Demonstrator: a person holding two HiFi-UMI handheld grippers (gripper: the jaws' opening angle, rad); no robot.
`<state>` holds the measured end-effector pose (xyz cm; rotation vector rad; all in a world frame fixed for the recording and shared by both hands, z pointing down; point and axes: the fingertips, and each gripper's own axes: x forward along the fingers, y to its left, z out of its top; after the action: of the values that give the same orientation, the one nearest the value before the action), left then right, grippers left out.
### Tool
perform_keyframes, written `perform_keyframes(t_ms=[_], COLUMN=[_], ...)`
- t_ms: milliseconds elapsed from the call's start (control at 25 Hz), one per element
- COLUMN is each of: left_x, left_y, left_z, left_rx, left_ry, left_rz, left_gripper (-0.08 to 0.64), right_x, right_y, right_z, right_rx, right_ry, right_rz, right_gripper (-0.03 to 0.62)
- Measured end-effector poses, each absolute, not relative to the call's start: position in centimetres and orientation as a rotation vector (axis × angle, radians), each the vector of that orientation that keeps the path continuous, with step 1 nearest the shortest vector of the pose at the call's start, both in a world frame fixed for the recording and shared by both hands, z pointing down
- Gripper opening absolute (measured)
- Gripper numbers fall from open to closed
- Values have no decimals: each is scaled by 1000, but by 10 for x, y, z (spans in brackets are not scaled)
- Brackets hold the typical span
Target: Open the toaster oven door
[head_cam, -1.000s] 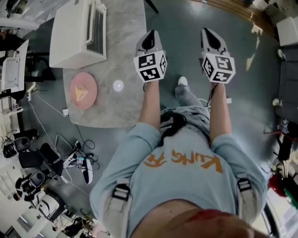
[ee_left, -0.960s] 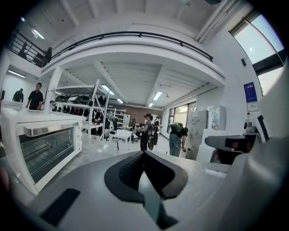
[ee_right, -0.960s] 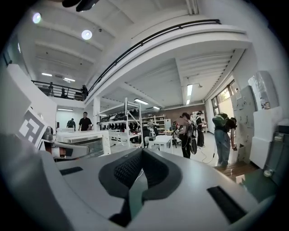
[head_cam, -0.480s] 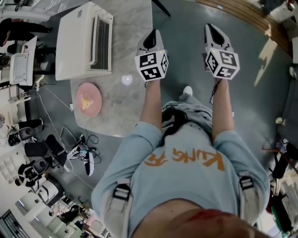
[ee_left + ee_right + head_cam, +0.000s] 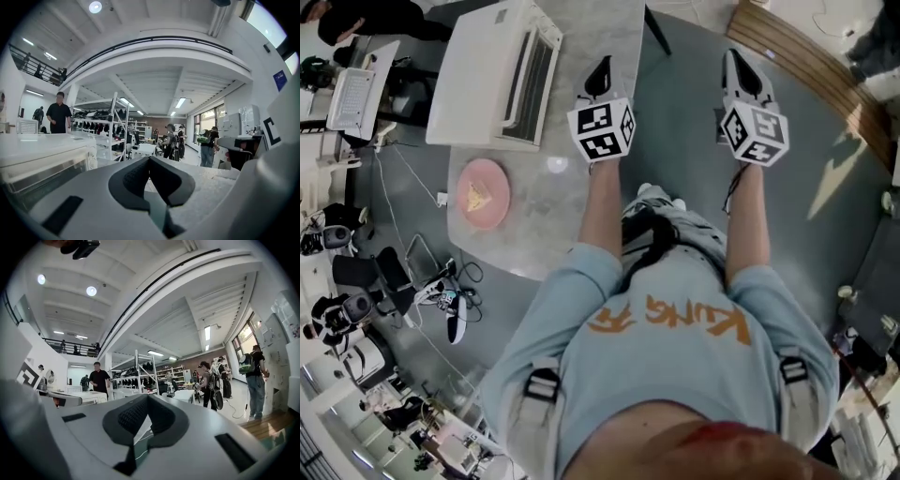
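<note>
Wearing a "KUNG" shirt (image 5: 675, 384), person (image 5: 602, 211) stands near toaster oven (image 5: 483, 80).

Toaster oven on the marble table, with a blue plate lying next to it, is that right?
Not quite: the head view shows a pink plate, not blue. The toaster oven does stand on the marble table with the plate next to it.

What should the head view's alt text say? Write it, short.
Seen from above, a person holds two shut grippers forward: the left gripper over a marble table, the right gripper over floor. On the table stand a white toaster oven, door closed, and a pink plate.
</note>
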<state>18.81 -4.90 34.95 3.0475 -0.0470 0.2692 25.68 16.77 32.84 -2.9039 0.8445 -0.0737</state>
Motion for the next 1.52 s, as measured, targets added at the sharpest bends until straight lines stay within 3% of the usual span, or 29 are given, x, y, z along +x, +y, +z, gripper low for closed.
perform_keyframes(t_ms=[720,1520], left_x=[244,135], left_y=[-117,-266], left_z=[330,377], left_rx=[3065,2713], left_ry=[-141,-1171], left_rz=[233,400], left_gripper=[1,2], right_x=[321,277], right_y=[79,-157], right_z=[321,355], right_rx=[-2881,-2359], right_ry=[1030,2086], right_rz=[-105,-185], right_gripper=[0,0])
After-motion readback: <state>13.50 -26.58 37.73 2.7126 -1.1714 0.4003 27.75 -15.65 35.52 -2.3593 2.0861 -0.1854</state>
